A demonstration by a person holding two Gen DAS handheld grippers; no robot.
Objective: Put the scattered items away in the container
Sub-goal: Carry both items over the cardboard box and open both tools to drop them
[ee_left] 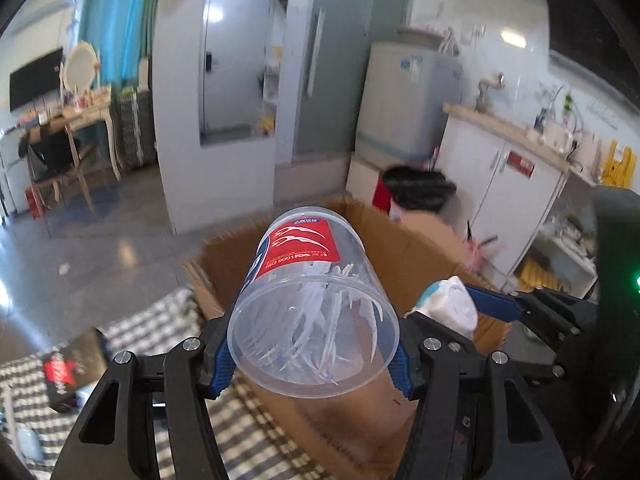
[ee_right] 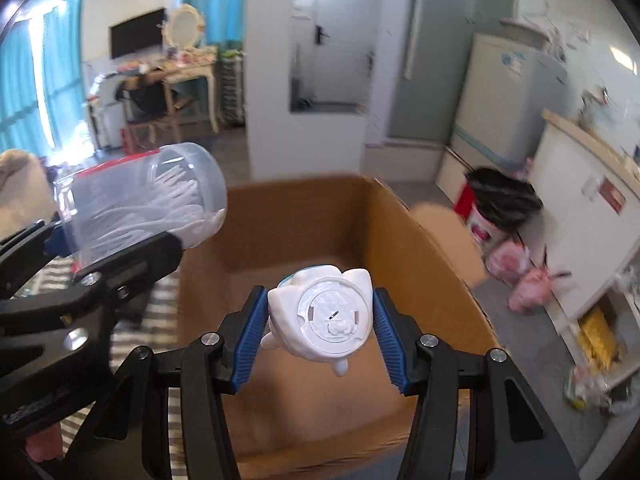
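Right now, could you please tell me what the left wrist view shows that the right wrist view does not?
Only the left wrist view shows the red label on the clear jar held by the left hand-held gripper, and a dark packet on the checked cloth. Only the right wrist view shows the round underside of the white toy in the right hand-held gripper. Both show the jar, the toy and the open cardboard box.

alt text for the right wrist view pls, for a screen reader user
The right gripper grips a white cat-shaped toy in its blue-padded jaws above an open cardboard box. At left, the left gripper holds a clear plastic jar of white picks near the box's edge, with a cluttered room behind.
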